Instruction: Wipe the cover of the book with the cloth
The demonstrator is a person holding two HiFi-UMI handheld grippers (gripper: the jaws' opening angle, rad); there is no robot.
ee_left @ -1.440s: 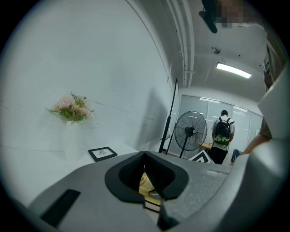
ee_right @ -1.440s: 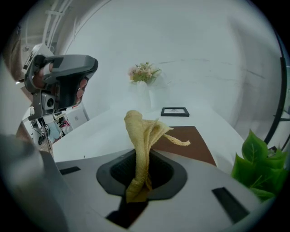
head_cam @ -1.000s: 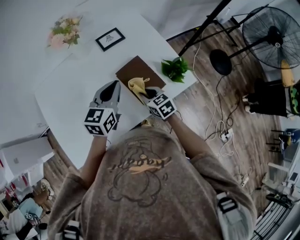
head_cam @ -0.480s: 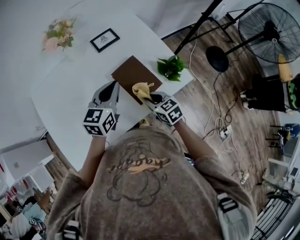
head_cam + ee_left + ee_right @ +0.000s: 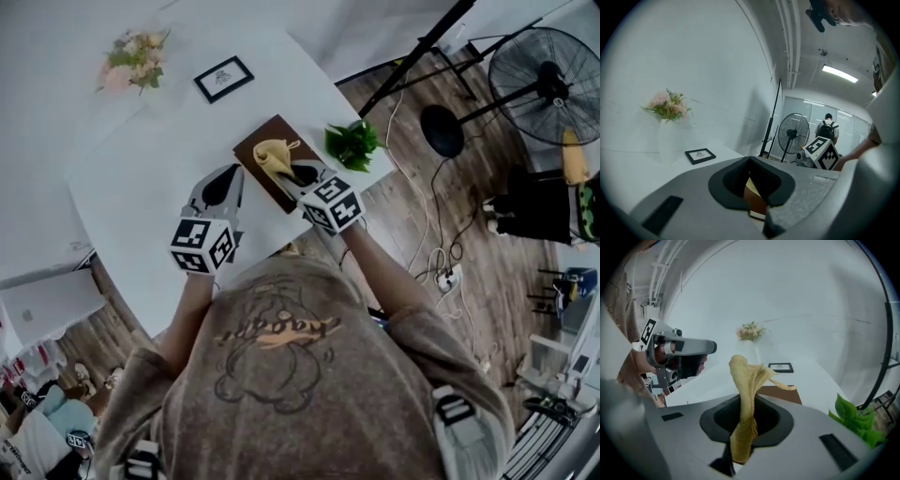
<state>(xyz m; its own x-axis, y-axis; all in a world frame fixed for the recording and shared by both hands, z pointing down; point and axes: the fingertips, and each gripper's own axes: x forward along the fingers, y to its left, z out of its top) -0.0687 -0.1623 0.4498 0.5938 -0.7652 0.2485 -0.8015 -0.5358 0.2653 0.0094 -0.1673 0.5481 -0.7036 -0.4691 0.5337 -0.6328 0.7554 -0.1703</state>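
As the cloth, pinched in the closed jaws of the right gripper, is swept from the near edge of the book back over its middle, wiping is judged under way. The left gripper is held closed and empty beside the book on the white table.

Soft, even light, fisheye views
A ceiling lamp glowed at two o'clock in the left gripper view; gripper views bent and darkened at the rims
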